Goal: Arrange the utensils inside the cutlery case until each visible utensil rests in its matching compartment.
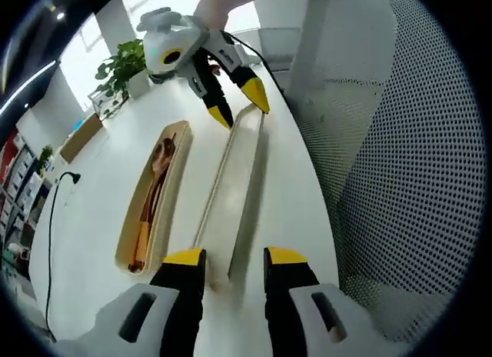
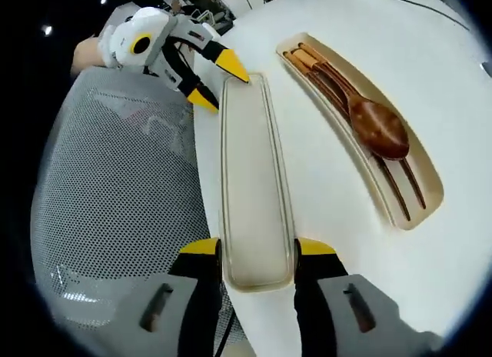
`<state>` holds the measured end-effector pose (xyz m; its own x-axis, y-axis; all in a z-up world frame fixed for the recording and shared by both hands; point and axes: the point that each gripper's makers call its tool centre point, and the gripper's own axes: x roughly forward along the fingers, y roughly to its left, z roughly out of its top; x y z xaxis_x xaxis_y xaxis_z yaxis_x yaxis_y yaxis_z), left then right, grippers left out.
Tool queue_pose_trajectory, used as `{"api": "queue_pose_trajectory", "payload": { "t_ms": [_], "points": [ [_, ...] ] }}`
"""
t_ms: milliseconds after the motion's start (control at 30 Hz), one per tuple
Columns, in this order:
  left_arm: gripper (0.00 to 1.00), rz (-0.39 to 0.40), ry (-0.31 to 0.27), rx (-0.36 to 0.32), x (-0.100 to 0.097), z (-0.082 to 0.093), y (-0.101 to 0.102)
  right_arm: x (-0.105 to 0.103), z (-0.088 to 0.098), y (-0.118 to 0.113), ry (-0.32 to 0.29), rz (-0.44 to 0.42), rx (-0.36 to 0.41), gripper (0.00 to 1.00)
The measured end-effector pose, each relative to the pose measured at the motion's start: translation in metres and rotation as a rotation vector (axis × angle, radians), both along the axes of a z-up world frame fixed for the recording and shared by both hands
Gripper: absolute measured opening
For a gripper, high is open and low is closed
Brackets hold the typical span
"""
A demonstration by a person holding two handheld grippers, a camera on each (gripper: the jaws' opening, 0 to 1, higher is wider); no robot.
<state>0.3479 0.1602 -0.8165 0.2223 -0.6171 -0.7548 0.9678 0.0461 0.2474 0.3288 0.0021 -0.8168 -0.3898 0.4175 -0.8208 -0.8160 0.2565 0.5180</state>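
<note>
- My right hand-held gripper [image 2: 257,253] clamps one end of the case lid [image 2: 254,180]; my left hand-held gripper [image 1: 234,257] grips its other end.
- The cutlery case [image 2: 427,199] holding spoon [image 2: 377,126] and chopsticks [image 2: 396,184] lies beside it on the white bench [image 2: 323,218].

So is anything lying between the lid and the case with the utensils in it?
Nothing visible. The lid, with a gripper at each end, lies beside the case with only bare table between them; the spoon and chopsticks rest inside the case.
</note>
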Motion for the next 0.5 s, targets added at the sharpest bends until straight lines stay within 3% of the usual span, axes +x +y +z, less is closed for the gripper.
{"api": "queue_pose_trajectory", "payload": {
  "t_ms": [267,500],
  "points": [
    [0.16,-0.002,-0.053,0.026,0.0079,0.0002,0.0065,-0.0022,0.0017,-0.0003,0.007,0.010,0.000,0.35],
    [0.15,0.011,-0.062,0.029,0.0070,0.0015,0.0068,-0.0030,0.0027,-0.0019,-0.011,0.004,0.013,0.36]
  ]
}}
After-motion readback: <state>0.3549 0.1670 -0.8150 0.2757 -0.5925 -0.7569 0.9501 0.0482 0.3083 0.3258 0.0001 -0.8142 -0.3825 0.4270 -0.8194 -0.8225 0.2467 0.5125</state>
